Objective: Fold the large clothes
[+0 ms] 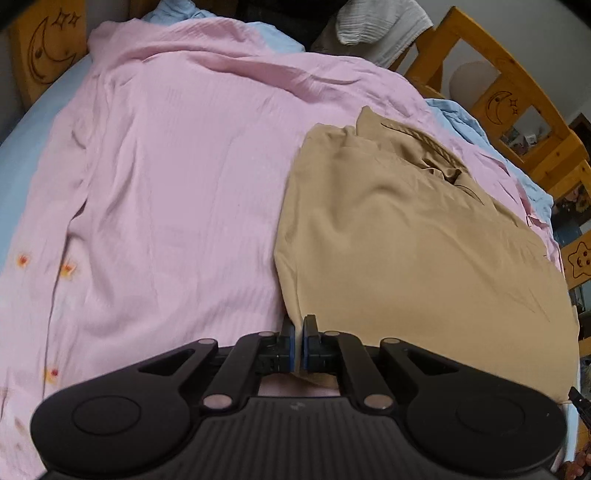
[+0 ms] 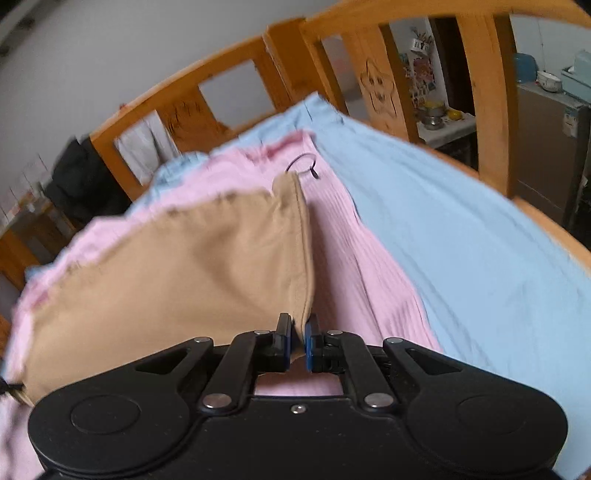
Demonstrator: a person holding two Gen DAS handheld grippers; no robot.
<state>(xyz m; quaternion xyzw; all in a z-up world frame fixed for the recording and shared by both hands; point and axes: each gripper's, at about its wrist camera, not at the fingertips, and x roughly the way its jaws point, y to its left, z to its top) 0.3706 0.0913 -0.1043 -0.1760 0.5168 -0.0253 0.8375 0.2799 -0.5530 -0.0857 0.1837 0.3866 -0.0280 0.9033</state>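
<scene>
A tan garment (image 1: 417, 240) lies partly folded on a pink blanket (image 1: 166, 177), on the right half of the bed. My left gripper (image 1: 299, 326) is shut on the garment's near left corner. In the right wrist view the same tan garment (image 2: 192, 266) rises from the pink blanket (image 2: 354, 266), and my right gripper (image 2: 298, 325) is shut on its near edge, holding it slightly lifted. A black hanging loop (image 2: 304, 164) sticks out at the garment's far corner.
A light blue sheet (image 2: 461, 240) covers the mattress under the blanket. Wooden bed rails (image 2: 373, 85) with carved star and moon shapes (image 1: 500, 105) enclose the bed. A white cloth (image 1: 380, 22) hangs over the far rail. A fridge (image 2: 550, 147) stands beyond the rail.
</scene>
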